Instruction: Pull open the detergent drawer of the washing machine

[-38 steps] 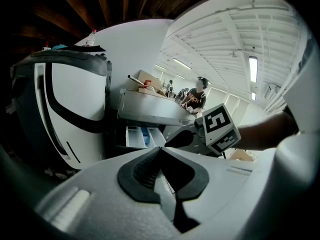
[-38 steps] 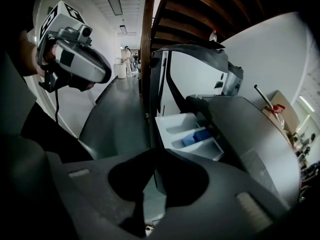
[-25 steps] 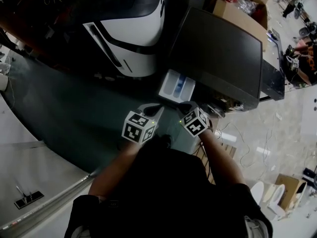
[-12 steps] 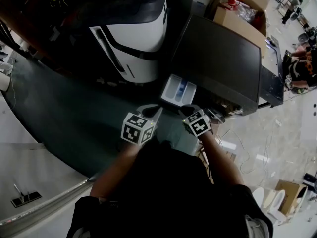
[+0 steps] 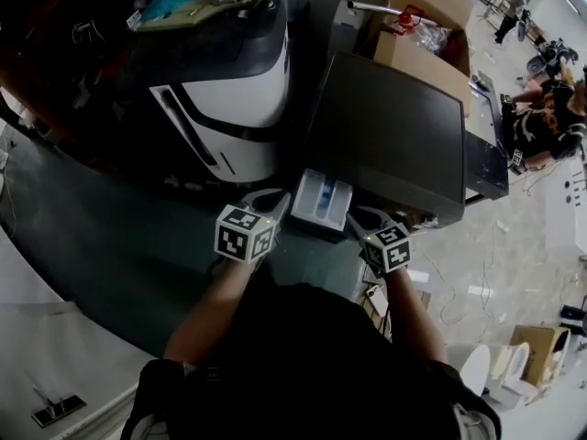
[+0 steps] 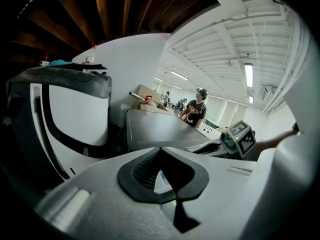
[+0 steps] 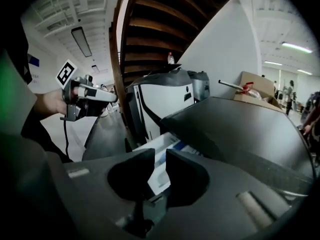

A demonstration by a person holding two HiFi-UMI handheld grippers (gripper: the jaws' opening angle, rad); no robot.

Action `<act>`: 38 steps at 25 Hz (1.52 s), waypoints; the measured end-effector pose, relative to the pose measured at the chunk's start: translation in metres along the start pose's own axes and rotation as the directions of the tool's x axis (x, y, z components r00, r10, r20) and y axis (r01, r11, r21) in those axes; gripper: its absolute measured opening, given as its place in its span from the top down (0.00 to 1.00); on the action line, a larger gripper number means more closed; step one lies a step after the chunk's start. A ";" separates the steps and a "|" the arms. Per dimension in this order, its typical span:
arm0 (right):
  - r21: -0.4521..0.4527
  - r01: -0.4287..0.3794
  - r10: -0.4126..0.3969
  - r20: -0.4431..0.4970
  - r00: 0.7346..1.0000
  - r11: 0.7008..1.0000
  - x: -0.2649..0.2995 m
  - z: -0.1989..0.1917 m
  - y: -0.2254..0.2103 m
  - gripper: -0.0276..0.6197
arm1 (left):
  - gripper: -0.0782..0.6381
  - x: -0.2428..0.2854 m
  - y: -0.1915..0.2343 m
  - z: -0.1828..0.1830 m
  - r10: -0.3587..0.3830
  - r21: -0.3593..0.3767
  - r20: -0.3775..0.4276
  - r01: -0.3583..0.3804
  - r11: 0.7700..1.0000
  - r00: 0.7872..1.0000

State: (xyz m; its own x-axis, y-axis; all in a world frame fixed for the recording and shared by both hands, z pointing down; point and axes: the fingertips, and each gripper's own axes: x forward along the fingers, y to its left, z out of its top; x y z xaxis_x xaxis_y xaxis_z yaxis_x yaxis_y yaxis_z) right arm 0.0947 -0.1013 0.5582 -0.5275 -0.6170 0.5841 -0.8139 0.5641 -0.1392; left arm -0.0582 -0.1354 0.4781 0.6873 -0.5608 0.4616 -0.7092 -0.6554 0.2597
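The washing machine (image 5: 394, 136) has a dark flat top. Its detergent drawer (image 5: 321, 200) stands pulled out at the front left corner, white with a blue compartment. My left gripper (image 5: 275, 198) hovers just left of the drawer's front, shut, with nothing in it; the left gripper view shows its tips (image 6: 161, 151) meeting. My right gripper (image 5: 365, 216) is by the drawer's right front corner, off the drawer. Its jaws have just been opening and stand slightly apart (image 7: 160, 156) with nothing between them. The drawer (image 7: 167, 146) shows beyond the gap.
A white and black appliance (image 5: 229, 108) stands left of the washer. Cardboard boxes (image 5: 422, 35) sit behind it. A person (image 5: 537, 108) is at the far right. Cables and white items (image 5: 500, 365) lie on the pale floor to the right.
The right gripper has moved off the drawer's front to its right corner and rolled. The left gripper has come up beside the drawer's left side. The drawer stays pulled out.
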 end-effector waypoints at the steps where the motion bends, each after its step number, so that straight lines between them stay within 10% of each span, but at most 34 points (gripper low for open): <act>1: 0.009 0.022 -0.022 0.021 1.000 1.000 -0.002 0.010 -0.008 0.85 | 0.88 0.003 0.005 0.011 -0.011 0.007 0.013 0.011 1.000 1.000; 17: 0.171 0.128 -0.161 0.193 0.968 0.977 0.005 0.133 -0.017 0.88 | 0.88 0.006 0.064 0.136 -0.192 0.067 0.190 0.183 0.981 0.963; 28: 0.095 0.014 -0.045 0.325 0.945 0.995 0.015 0.197 -0.019 0.95 | 0.88 0.008 0.098 0.133 -0.049 0.087 0.198 0.032 0.996 0.979; 38: -0.018 -0.105 0.102 0.434 0.895 0.994 -0.058 0.210 -0.060 0.95 | 0.88 0.069 0.017 0.163 -0.017 0.064 0.231 0.003 0.998 0.973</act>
State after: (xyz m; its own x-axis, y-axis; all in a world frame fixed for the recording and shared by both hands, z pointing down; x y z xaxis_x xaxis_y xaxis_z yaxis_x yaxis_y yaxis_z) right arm 0.1232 -0.2145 0.3651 -0.6612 -0.7327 0.1611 -0.7495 0.6355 -0.1855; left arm 0.0030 -0.2678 0.3759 0.7172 -0.6511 0.2483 -0.6959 -0.6880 0.2058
